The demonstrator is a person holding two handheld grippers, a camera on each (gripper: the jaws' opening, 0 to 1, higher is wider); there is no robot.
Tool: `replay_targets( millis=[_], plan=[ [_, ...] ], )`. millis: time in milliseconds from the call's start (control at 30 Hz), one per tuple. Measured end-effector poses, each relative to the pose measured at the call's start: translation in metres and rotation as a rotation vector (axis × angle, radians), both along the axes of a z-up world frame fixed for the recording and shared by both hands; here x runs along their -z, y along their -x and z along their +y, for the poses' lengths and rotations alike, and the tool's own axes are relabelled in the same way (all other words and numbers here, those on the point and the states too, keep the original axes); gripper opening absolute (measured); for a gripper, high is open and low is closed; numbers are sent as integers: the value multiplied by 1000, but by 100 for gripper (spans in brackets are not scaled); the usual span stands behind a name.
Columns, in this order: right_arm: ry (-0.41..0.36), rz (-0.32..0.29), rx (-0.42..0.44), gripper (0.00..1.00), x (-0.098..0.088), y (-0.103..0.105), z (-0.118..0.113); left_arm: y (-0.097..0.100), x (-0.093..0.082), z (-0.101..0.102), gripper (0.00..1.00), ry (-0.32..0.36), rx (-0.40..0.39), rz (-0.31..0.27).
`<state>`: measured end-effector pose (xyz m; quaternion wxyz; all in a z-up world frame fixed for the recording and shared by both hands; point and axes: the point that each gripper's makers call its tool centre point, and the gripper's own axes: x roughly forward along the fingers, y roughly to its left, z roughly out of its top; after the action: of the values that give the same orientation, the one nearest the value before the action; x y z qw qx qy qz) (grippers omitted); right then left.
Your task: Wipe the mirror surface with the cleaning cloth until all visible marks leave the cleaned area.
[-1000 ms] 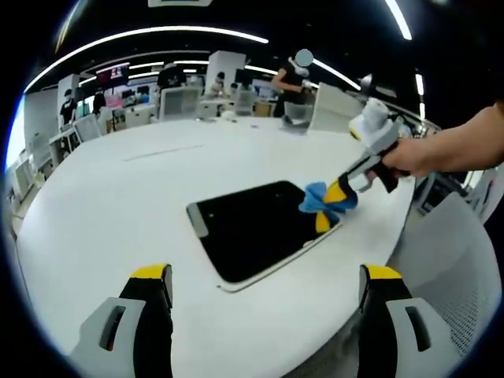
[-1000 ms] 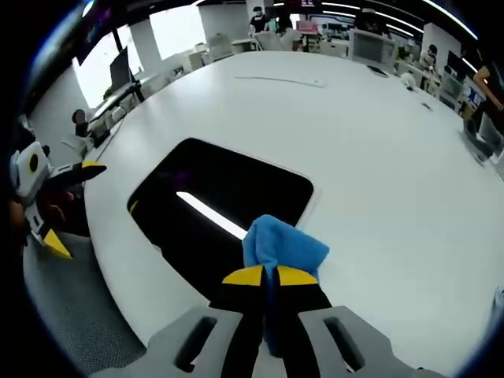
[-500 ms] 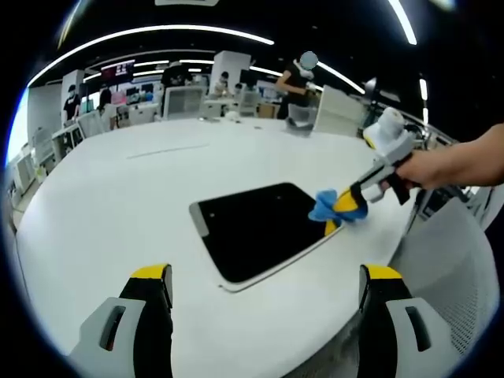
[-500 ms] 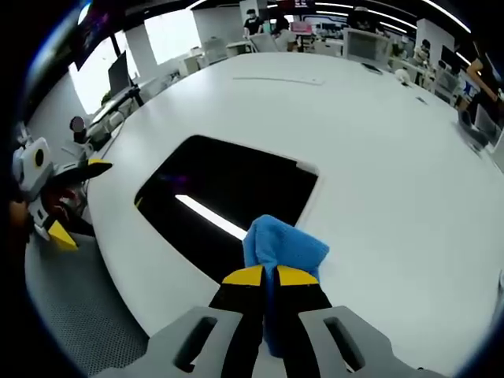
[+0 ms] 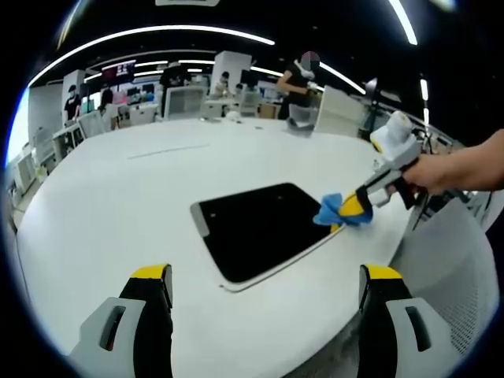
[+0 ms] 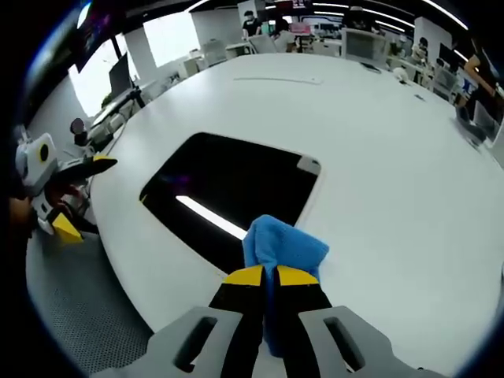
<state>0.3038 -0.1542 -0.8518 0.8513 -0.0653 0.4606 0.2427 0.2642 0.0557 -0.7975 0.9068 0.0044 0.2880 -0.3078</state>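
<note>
In the right gripper view, the right gripper [image 6: 264, 276] has its two yellow-tipped jaws pressed together on a blue cleaning cloth [image 6: 282, 244], which bunches up just ahead of the tips. The cloth sits at the near edge of the mirror [image 6: 236, 185], a dark rounded rectangle lying flat on the white table [image 6: 378, 157] directly beyond the jaws; a bright strip of ceiling light is reflected in the glass just left of the cloth. Off to the left of this gripper, past the table's edge, the left gripper [image 6: 75, 197] shows with its yellow tips spread apart and nothing between them.

In the left gripper view, the left gripper's own jaws rise from the bottom, set wide apart and holding nothing. Ahead of them and a little to the right lies the mirror [image 5: 256, 228] on the table [image 5: 118, 197]. At the mirror's far right edge the right gripper [image 5: 350, 209], held by a person's hand [image 5: 429, 173], grips the cleaning cloth [image 5: 331, 213] against the surface. Beyond the table stand desks, monitors and several people [image 5: 295, 83] under long ceiling lights.
</note>
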Motion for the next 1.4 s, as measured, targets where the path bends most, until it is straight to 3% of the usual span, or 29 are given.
replay_targets(
  millis=[733,1133,1400],
  plan=[
    [-16,-1,2,0,-2,-2,6,-1,-2,-1,99,15,-3,-5],
    [-39,-2,-64,0,-3,0,46,-2,-3,1,99,22,-15,-9],
    [-51,0,-86,0,-2,-1,60,-2,-3,2,99,22,-23,-9]
  ],
)
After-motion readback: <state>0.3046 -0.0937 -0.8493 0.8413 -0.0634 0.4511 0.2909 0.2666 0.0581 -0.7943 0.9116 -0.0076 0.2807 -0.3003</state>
